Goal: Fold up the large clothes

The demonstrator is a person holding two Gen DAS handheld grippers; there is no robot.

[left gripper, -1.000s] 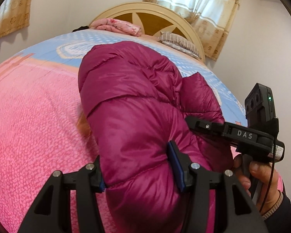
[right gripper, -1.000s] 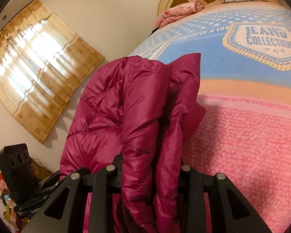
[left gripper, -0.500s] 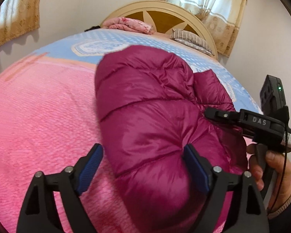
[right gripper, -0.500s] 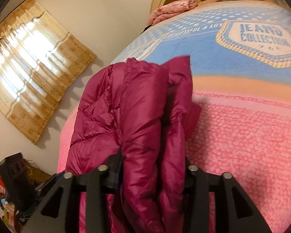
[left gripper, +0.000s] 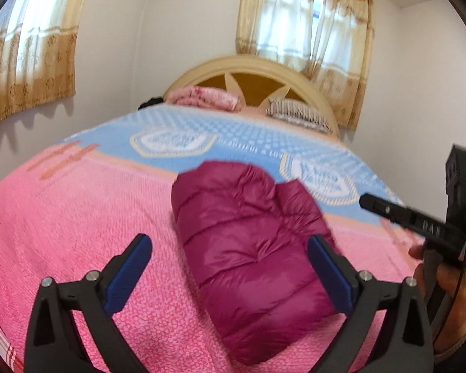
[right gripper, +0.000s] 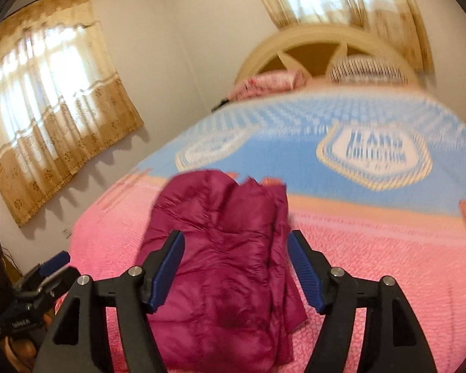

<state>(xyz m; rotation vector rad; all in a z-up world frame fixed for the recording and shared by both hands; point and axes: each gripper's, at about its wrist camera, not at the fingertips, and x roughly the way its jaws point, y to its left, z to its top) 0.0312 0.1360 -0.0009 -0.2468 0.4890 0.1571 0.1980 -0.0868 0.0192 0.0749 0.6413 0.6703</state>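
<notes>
Two grippers spread wide, gripping nothing: left gripper (left gripper: 230, 275) with blue fingers (left gripper: 129, 275) apart either side of the folded magenta puffer jacket (left gripper: 251, 258), right gripper (right gripper: 236, 270) likewise parted, fingers (right gripper: 166, 270) clear of the fabric. Jacket (right gripper: 223, 267) lying as a bundle on the pink part of the bedspread (left gripper: 77, 217), short of the blue band, well apart from the pillows (left gripper: 295, 115) by the headboard (left gripper: 251, 74).
</notes>
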